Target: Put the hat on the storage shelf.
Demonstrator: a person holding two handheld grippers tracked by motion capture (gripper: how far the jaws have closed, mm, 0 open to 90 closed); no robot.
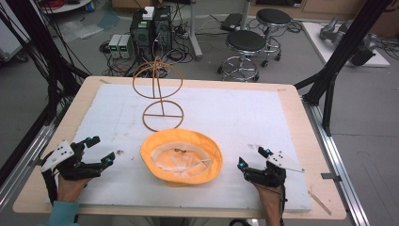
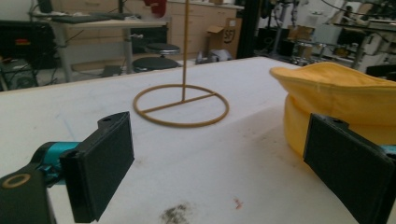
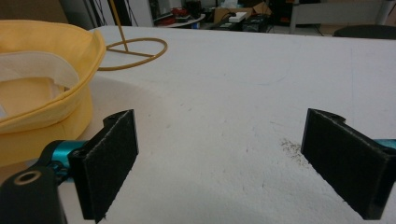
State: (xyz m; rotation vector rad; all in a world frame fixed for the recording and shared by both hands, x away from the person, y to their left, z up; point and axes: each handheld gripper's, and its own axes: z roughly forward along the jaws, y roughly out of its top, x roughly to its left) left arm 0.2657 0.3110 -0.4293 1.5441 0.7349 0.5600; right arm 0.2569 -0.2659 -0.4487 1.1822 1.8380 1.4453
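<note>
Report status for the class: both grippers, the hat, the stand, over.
Left gripper open, right gripper open, both empty, flanking the yellow hat. Hat lies crown down, untouched. Wire stand upright behind it, bare. Nothing in the way.

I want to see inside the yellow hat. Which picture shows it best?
The high view: it looks straight down into the upturned yellow hat, showing its white lining. The right gripper view catches part of the lining from the side; the left gripper view shows just the outside.
</note>
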